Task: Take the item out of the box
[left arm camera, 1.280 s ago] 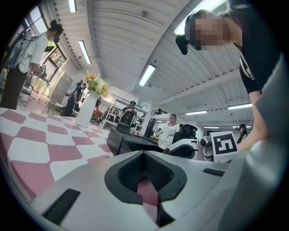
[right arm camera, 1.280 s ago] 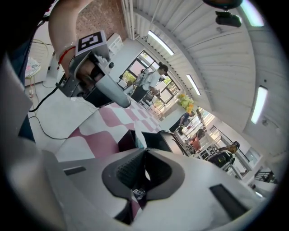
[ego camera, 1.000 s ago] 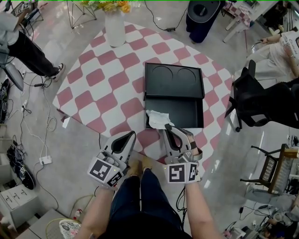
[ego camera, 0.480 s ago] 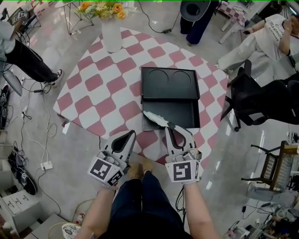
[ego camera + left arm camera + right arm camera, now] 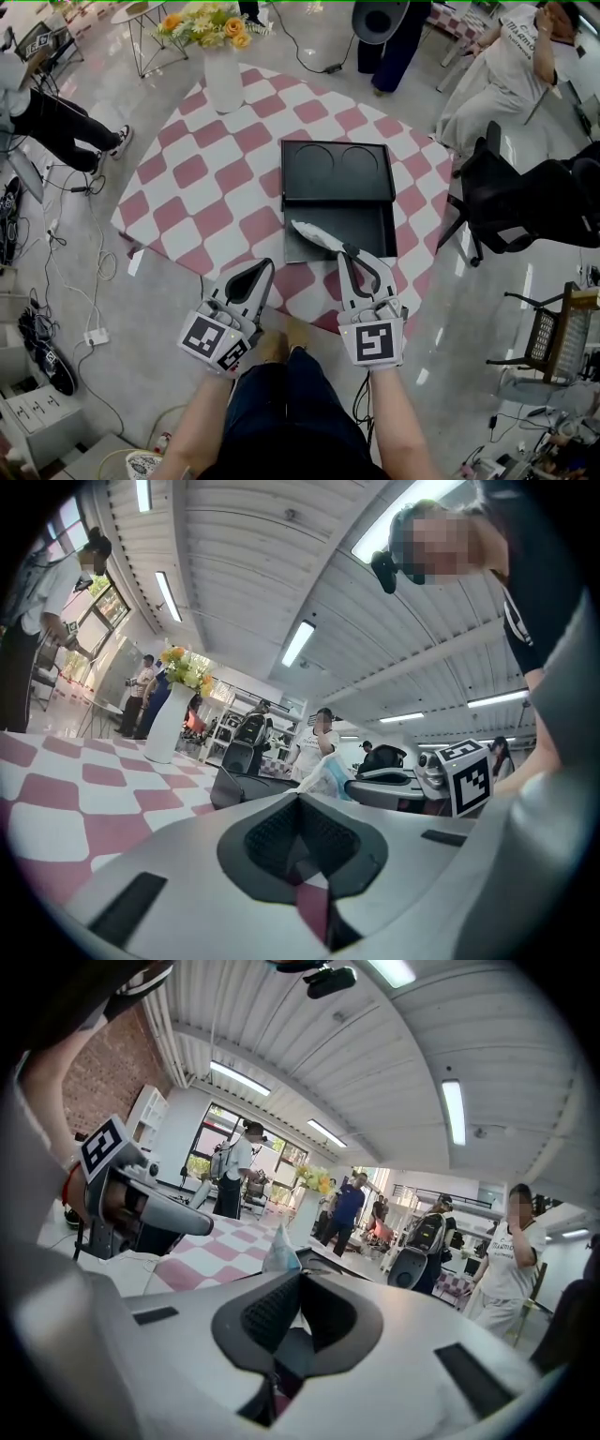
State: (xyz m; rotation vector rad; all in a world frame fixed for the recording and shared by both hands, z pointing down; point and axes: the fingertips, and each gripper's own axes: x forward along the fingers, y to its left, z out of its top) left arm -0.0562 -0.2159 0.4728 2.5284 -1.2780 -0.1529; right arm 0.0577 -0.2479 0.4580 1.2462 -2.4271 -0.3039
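Your right gripper (image 5: 348, 250) was clenched on one end of the white bag (image 5: 314, 234), holding it over the near left part of the black box (image 5: 375, 225) on the checked table (image 5: 216, 187). Your left gripper (image 5: 266, 268) was closed and empty, left of the right one.

A counter (image 5: 187, 173) checked in dusty pink and white, with a matt black box (image 5: 337, 173) and a white item (image 5: 314, 234), faintly blue-tinged in the left gripper view. The left gripper (image 5: 265, 266) and right gripper (image 5: 345, 251) are pale grey, their square markers (image 5: 372, 343) black on white. A white vase (image 5: 223, 80) shows yellow and orange flowers (image 5: 202, 21). The floor (image 5: 84, 281) is glossy grey.
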